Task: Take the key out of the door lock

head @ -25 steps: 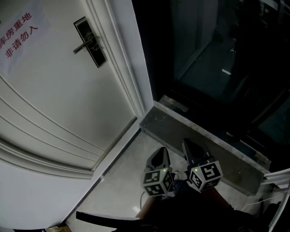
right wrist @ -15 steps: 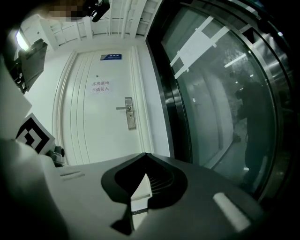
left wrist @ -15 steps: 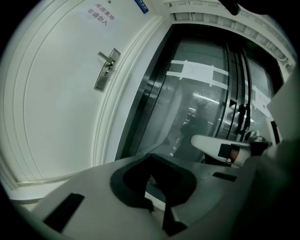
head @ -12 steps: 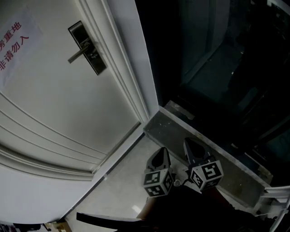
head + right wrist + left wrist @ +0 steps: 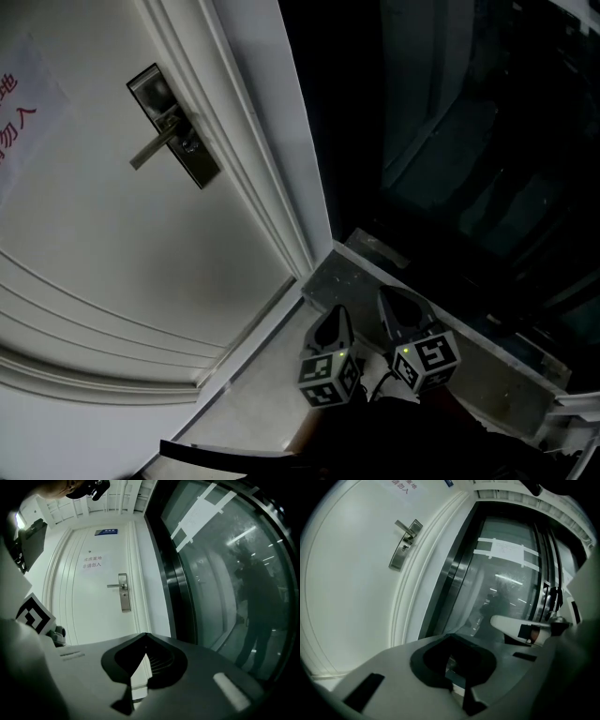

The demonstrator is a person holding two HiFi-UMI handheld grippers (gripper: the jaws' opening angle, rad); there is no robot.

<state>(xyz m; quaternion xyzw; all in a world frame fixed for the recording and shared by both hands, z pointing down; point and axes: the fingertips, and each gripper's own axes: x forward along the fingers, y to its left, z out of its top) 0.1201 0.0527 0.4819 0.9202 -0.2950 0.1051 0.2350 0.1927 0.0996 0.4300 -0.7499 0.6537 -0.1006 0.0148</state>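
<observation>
A white door (image 5: 141, 262) carries a steel lock plate (image 5: 173, 127) with a lever handle (image 5: 152, 150). Just under the lever sits a small stub (image 5: 190, 143) at the keyhole; it is too small to make out as a key. The same lock plate (image 5: 404, 545) shows far off in the left gripper view, and as the lock plate (image 5: 123, 592) straight ahead in the right gripper view. My left gripper (image 5: 335, 313) and right gripper (image 5: 390, 296) hang low side by side, well below the lock, both shut on nothing.
A grey stone sill (image 5: 441, 361) runs along the foot of a dark glass wall (image 5: 469, 141) right of the door frame (image 5: 272, 159). A paper notice with red characters (image 5: 14, 112) hangs on the door. Tape strips (image 5: 501, 550) cross the glass.
The head view has swung, so the lock plate sits lower and a little further left in the picture. Both grippers stay low and shut, nearly where they were.
</observation>
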